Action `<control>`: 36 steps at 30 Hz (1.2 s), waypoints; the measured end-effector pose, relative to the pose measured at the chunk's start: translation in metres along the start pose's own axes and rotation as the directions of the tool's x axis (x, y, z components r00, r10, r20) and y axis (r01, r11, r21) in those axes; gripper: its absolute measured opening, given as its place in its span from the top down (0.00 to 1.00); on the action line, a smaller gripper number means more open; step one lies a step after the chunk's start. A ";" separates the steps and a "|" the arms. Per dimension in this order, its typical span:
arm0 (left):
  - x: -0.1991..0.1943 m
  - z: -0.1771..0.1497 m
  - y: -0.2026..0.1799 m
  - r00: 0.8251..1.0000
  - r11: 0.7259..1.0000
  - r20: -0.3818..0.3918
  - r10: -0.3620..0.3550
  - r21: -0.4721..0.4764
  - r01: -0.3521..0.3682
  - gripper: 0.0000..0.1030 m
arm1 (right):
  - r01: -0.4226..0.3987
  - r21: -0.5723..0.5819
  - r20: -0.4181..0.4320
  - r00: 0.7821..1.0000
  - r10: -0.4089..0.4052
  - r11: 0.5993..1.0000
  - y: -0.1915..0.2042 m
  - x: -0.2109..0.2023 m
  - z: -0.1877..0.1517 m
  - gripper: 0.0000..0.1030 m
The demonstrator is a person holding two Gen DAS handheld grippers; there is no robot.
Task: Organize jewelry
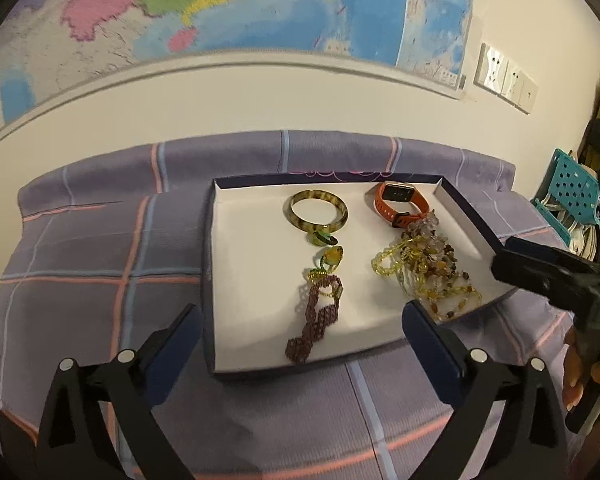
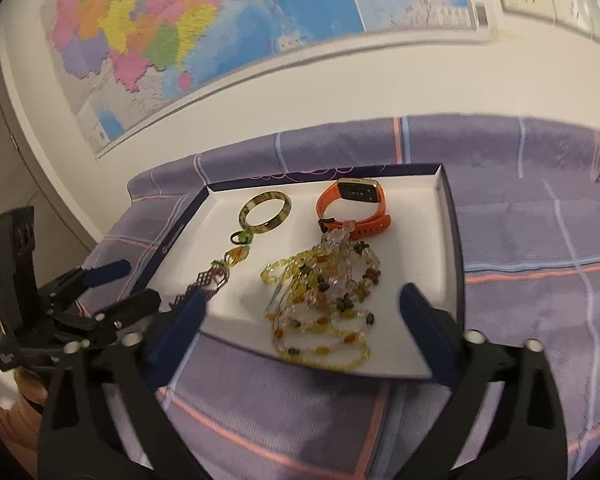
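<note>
inside, the shallow white-lined cardboard box with dark blue walls on the purple plaid-covered counter holds a striped amber bangle, an orange-strapped smartwatch, a purple beaded strip with green and yellow charms and a heap of yellow and clear bead strands. left tool and right tool both gape apart, gripping nothing.

My left gripper gapes empty over the shallow white-lined box on purple plaid cloth. Inside lie 1 mottled amber bangle, 1 orange-strapped watch and a tangle of yellow bead strands.
</note>
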State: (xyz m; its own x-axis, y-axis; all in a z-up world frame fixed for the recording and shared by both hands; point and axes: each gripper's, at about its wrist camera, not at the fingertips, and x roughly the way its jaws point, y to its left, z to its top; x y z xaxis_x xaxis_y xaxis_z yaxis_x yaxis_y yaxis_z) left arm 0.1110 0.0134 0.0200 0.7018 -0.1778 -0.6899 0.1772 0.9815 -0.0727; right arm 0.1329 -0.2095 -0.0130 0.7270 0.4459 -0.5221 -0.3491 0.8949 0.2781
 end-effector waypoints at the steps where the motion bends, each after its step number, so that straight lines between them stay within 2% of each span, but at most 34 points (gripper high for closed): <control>1: -0.003 -0.003 -0.002 1.000 1.000 0.003 0.005 0.004 -0.005 0.07 | 0.007 -0.014 0.006 1.000 -0.007 1.000 0.003 -0.004 -0.003 0.05; 7: -0.021 -0.026 -0.014 0.998 0.999 0.025 0.052 0.010 -0.052 0.07 | 0.095 -0.102 0.043 0.995 -0.091 0.990 0.030 -0.025 -0.033 0.05; 15: -0.034 -0.046 -0.017 0.997 0.996 0.017 0.080 -0.025 -0.080 0.07 | 0.175 -0.124 0.057 0.984 -0.169 0.977 0.043 -0.041 -0.067 0.05; 24: -0.042 -0.057 -0.018 0.995 0.994 0.014 0.097 -0.040 -0.097 0.07 | 0.196 -0.135 0.053 0.980 -0.191 0.971 0.050 -0.050 -0.082 0.05; 36: -0.048 -0.057 -0.015 0.992 0.990 0.025 0.127 -0.065 -0.125 0.07 | 0.183 -0.117 0.047 0.983 -0.178 0.976 0.050 -0.054 -0.088 0.05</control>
State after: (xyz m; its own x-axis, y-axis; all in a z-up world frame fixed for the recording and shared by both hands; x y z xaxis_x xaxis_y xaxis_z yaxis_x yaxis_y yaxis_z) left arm 0.0353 0.0110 0.0129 0.7359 -0.0533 -0.6750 0.0429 0.9986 -0.0321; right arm 0.0236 -0.1874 -0.0421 0.8045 0.2777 -0.5250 -0.2768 0.9574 0.0821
